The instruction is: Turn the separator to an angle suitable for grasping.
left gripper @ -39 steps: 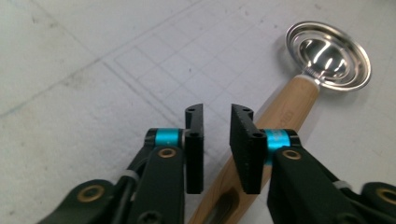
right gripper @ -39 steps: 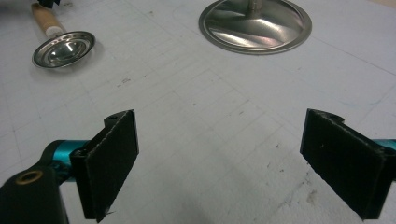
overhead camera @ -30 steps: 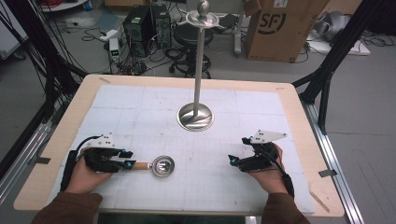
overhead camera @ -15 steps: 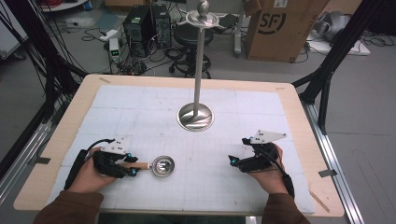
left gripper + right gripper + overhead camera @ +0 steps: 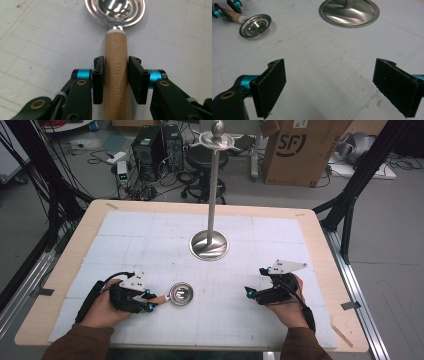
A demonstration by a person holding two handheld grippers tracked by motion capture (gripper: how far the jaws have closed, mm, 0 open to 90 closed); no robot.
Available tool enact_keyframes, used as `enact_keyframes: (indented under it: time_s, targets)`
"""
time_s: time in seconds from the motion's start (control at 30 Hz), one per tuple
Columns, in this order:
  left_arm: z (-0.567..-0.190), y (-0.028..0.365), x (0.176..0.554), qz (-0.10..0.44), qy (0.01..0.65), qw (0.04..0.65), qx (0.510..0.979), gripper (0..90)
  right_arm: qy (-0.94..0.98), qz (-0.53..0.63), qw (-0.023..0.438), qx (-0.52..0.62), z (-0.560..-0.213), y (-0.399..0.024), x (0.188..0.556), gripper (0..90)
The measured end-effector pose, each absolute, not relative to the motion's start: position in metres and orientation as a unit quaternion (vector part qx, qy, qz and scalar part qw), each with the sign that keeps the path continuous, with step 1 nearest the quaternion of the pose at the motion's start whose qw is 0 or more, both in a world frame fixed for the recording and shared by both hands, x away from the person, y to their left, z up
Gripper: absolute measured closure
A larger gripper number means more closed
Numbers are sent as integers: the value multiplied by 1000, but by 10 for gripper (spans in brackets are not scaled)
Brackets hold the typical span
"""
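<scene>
A small steel spoon with a round bowl (image 5: 180, 294) and a wooden handle (image 5: 116, 50) lies on the white gridded mat (image 5: 150, 235) at the front left. My left gripper (image 5: 150, 301) is shut on that handle, a black pad pressed against each side just behind the bowl (image 5: 115, 10). My right gripper (image 5: 248, 292) rests at the front right with its jaws wide open and nothing between them (image 5: 337, 85). Seen from the right gripper view, the spoon bowl (image 5: 255, 25) and the left gripper (image 5: 227, 8) lie at the far left.
A tall steel stand (image 5: 214, 185) rises from a round base (image 5: 209, 245) at the mat's middle back; the base (image 5: 349, 11) shows ahead of my right gripper. The wooden table edge (image 5: 320, 250) frames the mat. Cardboard box (image 5: 295, 150) and cables stand on the floor beyond.
My left gripper has slid right along the wooden handle toward the spoon bowl and now clamps it near the bowl. The right gripper has stayed put.
</scene>
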State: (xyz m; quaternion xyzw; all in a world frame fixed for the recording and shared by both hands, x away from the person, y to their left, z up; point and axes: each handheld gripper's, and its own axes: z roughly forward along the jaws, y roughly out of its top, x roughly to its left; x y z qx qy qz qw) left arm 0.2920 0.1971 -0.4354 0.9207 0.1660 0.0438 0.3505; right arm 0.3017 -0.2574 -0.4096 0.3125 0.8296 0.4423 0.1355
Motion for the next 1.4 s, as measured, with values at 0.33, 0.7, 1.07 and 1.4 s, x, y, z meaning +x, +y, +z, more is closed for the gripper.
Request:
enact_keyframes:
  time_s: [0.33, 0.7, 1.07, 1.4]
  targets:
    - [-433, 191, 294, 55, 177, 355, 916, 608, 831, 441, 135, 312, -410, -256, 302, 103]
    - [-436, 217, 282, 59, 193, 360, 911, 593, 828, 444, 135, 314, -409, -259, 302, 103]
    - [-431, 196, 286, 66, 164, 337, 925, 676, 828, 445, 135, 314, -409, -258, 302, 103]
    - [-429, 174, 301, 55, 152, 334, 928, 685, 827, 446, 134, 315, -410, -258, 303, 103]
